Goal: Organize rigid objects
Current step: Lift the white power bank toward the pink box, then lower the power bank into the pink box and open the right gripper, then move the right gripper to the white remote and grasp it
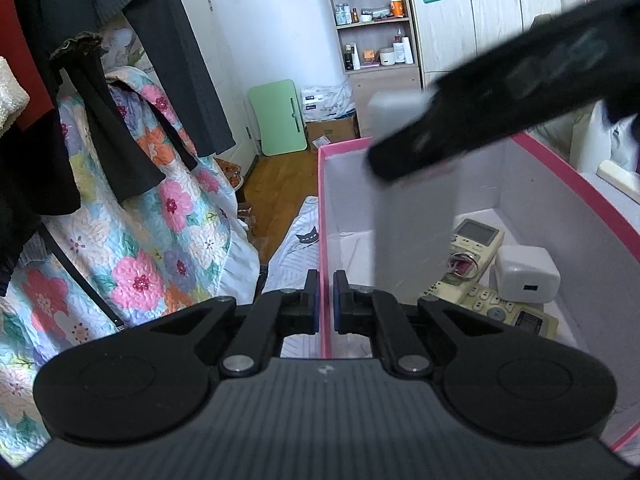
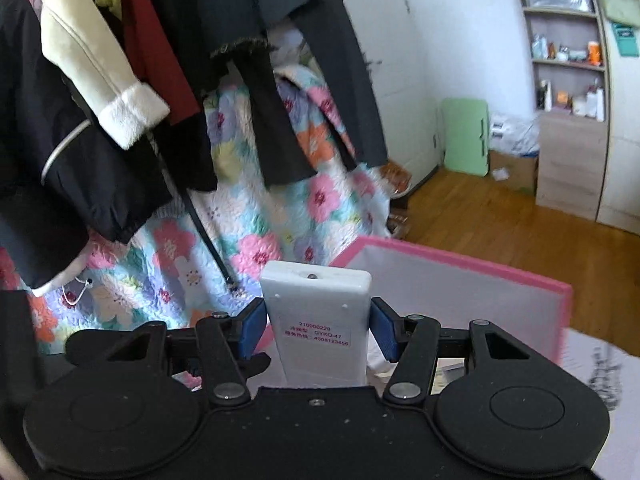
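Note:
My left gripper is shut on the left wall of the pink box, one finger on each side of the rim. Inside the box lie a cream meter device, a white charger cube and a cream remote. My right gripper is shut on a white remote, label side up, held above the near corner of the pink box. In the left wrist view the right gripper's black finger and the blurred white remote hang over the box.
A floral quilt and hanging dark clothes stand to the left. A wooden floor, a green folding board, a cardboard box and a shelf unit lie beyond. White bedding lies under the box.

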Demonstrator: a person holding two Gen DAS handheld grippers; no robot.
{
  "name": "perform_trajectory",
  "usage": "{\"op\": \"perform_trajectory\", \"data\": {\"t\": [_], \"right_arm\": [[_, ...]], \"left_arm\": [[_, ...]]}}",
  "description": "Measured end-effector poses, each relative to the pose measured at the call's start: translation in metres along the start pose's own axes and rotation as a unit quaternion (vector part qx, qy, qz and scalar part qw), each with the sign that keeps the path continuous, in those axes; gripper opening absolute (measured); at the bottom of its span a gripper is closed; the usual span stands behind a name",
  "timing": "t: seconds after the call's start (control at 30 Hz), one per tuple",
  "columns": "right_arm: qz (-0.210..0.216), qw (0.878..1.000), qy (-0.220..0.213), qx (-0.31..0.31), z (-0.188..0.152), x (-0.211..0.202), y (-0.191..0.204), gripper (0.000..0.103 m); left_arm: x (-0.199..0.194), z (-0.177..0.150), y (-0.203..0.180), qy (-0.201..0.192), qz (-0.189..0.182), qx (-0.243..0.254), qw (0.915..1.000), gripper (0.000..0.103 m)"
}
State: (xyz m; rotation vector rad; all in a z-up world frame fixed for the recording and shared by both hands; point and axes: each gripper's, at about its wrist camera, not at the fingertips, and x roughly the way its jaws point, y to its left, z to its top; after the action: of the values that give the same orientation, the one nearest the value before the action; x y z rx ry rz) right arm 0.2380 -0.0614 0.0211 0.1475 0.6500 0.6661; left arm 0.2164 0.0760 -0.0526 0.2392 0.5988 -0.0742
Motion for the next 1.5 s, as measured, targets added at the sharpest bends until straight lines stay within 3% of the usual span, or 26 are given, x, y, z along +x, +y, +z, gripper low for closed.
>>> {"op": "perform_trajectory", "data": {"t": [0.2, 0.33, 0.73, 0.83, 0.93, 1.03, 1.1, 1.23, 1.3, 1.37, 1.5], "right_arm": [[0.020, 0.999, 0.014, 0.037, -0.002, 0.020, -0.007, 0.061], [0.023, 0.995, 0.069, 0.065, -0.013, 0.025, -0.017, 0.061], [0.019, 0.988, 0.154, -0.020, -0.049, -0.012, -0.012, 0.059], [0.017, 0.988, 0.143, -0.058, -0.057, -0.030, -0.004, 0.060], [0.011, 0.994, 0.096, -0.049, -0.060, -0.068, -0.013, 0.064], [-0.023, 0.999, 0.041, -0.028, -0.062, -0.106, -0.033, 0.068], [-0.067, 0.998, 0.013, -0.010, -0.064, -0.130, -0.055, 0.071], [-0.153, 0.988, -0.007, 0.032, -0.075, -0.160, -0.105, 0.072], [-0.191, 0.981, 0.005, 0.031, -0.084, -0.165, -0.130, 0.072], [-0.195, 0.980, 0.040, 0.020, -0.093, -0.162, -0.155, 0.072], [-0.241, 0.969, 0.060, 0.013, -0.104, -0.154, -0.201, 0.072]], "left_arm": [[-0.002, -0.002, 0.002, -0.013, -0.010, -0.007, 0.9998, 0.005], [-0.002, -0.003, 0.007, -0.014, -0.016, -0.018, 0.9996, 0.005], [0.000, -0.002, 0.008, -0.014, -0.016, -0.014, 0.9997, 0.006], [0.001, -0.002, 0.009, -0.013, -0.016, -0.013, 0.9997, 0.006], [0.000, -0.002, 0.007, -0.012, -0.014, -0.011, 0.9998, 0.007], [-0.001, -0.002, 0.007, -0.012, -0.014, -0.010, 0.9998, 0.007], [0.000, -0.002, 0.006, -0.012, -0.013, -0.009, 0.9998, 0.007], [0.000, -0.002, 0.006, -0.012, -0.012, -0.009, 0.9998, 0.008], [0.000, -0.002, 0.005, -0.012, -0.010, -0.006, 0.9999, 0.008], [0.000, -0.002, 0.005, -0.011, -0.008, -0.003, 0.9999, 0.008], [0.001, -0.002, 0.001, -0.005, -0.002, 0.003, 1.0000, 0.008]]}}
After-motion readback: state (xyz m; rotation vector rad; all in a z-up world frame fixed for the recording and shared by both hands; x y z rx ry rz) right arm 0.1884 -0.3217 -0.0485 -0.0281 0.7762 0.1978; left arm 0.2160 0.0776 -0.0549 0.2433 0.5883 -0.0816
